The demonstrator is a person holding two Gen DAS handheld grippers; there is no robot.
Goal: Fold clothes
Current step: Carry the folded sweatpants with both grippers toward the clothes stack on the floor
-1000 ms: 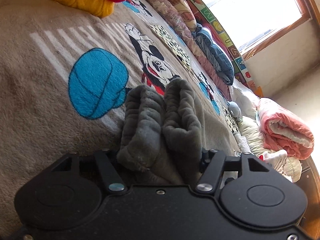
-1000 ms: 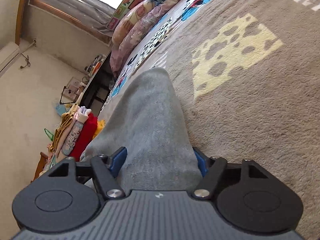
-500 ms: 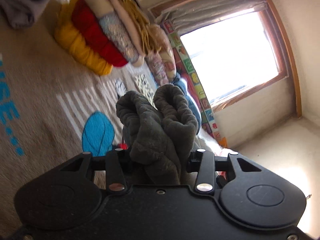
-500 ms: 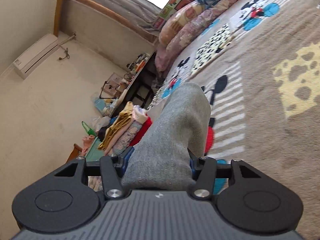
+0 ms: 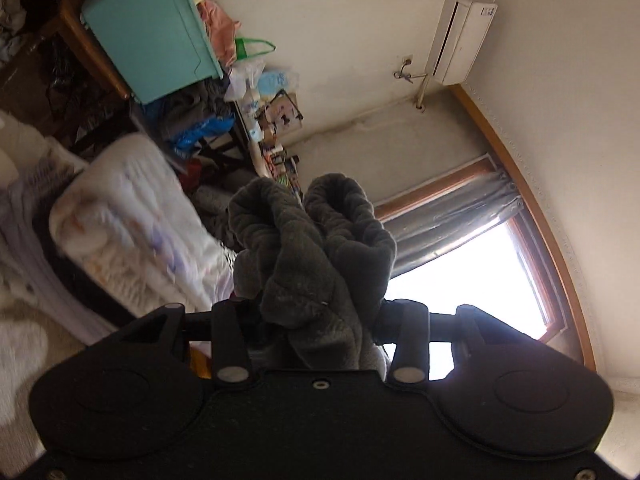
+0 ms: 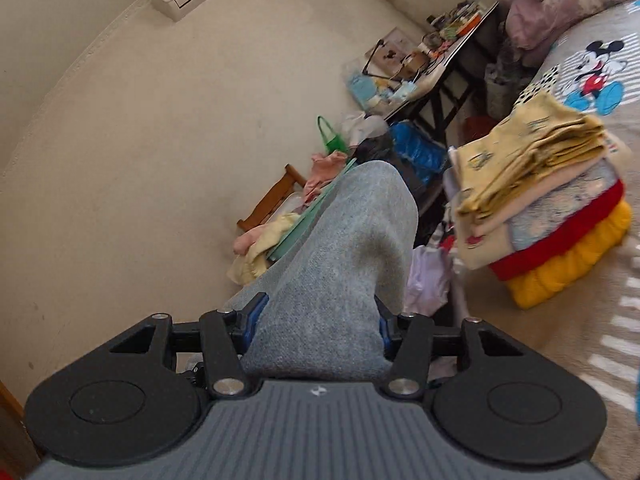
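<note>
Both grippers clamp bunched grey fleece, lifted clear of the bed.

The left gripper (image 5: 316, 316) pinches a dark grey garment (image 5: 316, 248), two rolled folds rising straight ahead and blocking the middle of its view; left of it lies a white quilted roll (image 5: 132, 224), beyond that a teal cabinet (image 5: 148, 28) and a cluttered counter (image 5: 260, 148), with the curtained window (image 5: 472, 256) to its right and an air conditioner (image 5: 460, 36) high on the wall. The right gripper (image 6: 316, 320) holds a paler grey fold of the garment (image 6: 340, 264) between blue pads; to its right a stack of folded clothes (image 6: 548, 208) sits on the Mickey Mouse blanket (image 6: 592, 72), the counter (image 6: 440, 68) farther off.
</note>
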